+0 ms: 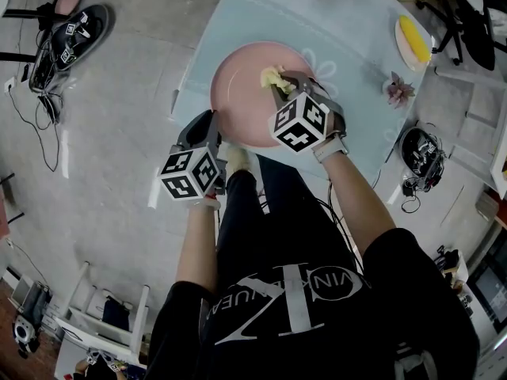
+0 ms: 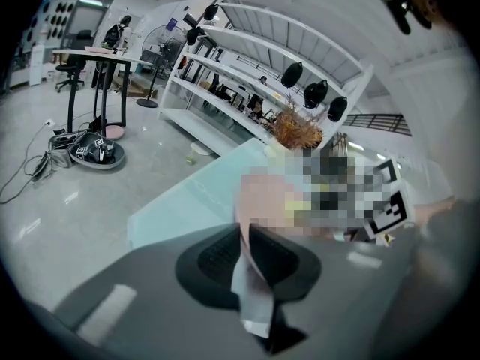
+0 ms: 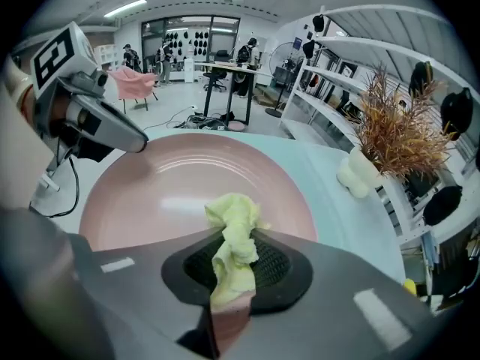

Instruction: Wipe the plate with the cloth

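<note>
Floor at left: grey and shiny, with a dark round stand (image 1: 75,34) holding marker-cube gear among loose black cables.
Left gripper (image 1: 212,127): at the near left edge of the plate; in the left gripper view (image 2: 246,235) its jaws are pressed together on the thin rim.
Plate: a round pink plate (image 1: 242,93) with a glossy face (image 3: 187,193), lying on the pale blue table (image 1: 348,62) near its front edge.
Cloth: a crumpled pale-yellow cloth (image 1: 272,77), on the right part of the plate, well inside the rim.
Right gripper (image 1: 279,83): over the plate's right side; in the right gripper view (image 3: 236,250) the jaws are pinched tight on the cloth (image 3: 234,223), whose free end bunches up past the tips, over the plate's face.
Behind the plate: dried rust-brown plant sprigs (image 3: 390,137) in a white vase (image 3: 360,175) at the table's far side.
Table's right edge: a small pink flower-shaped object (image 1: 396,89), and farther off an oval cream dish (image 1: 405,44) with a yellow item on it.
</note>
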{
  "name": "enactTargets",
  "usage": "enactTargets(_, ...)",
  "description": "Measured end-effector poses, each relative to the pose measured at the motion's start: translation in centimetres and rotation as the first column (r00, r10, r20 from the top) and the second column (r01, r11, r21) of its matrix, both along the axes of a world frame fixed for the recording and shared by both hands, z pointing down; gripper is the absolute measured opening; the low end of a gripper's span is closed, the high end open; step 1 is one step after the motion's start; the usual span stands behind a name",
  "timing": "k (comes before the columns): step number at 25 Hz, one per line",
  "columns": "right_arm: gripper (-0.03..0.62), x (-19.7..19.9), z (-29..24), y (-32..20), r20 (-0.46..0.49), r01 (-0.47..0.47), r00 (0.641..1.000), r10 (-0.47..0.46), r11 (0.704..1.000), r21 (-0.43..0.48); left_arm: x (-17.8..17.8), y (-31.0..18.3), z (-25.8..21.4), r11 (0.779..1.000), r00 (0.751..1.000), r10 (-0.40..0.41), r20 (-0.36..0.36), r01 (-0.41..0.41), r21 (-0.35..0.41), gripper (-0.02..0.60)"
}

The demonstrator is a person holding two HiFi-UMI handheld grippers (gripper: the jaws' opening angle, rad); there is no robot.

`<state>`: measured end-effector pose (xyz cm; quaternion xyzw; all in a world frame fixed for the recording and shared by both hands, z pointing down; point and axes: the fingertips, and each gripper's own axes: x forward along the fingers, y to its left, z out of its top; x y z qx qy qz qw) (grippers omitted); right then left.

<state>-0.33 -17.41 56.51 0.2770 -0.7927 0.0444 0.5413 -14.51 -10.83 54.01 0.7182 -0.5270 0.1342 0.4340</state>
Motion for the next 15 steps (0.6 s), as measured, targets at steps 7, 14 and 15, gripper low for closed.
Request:
enactTargets(7,0.069,-0.6,0.2,3.3,-0.021,0.061,0.998,-0.062,0.997,-0.05,0.1,0.0,0.1,1.0,1.0,-0.004,-0.002,0.004,0.001,0.0)
enactTargets(14,0.069,-3.0,0.3,5.6,0.019,0.12,0.993,-0.119,0.989,-0.089,0.1,0.0,0.0,1.0,1.0,0.002,-0.003,-0.002,-0.004,0.0)
enactTargets(15,0.069,-3.4,0.3,5.6,0.031,0.123,0.992,-0.121,0.988,-0.095,0.1,0.0,0.1,1.0,1.0,0.002,-0.004,-0.002,-0.004,0.0)
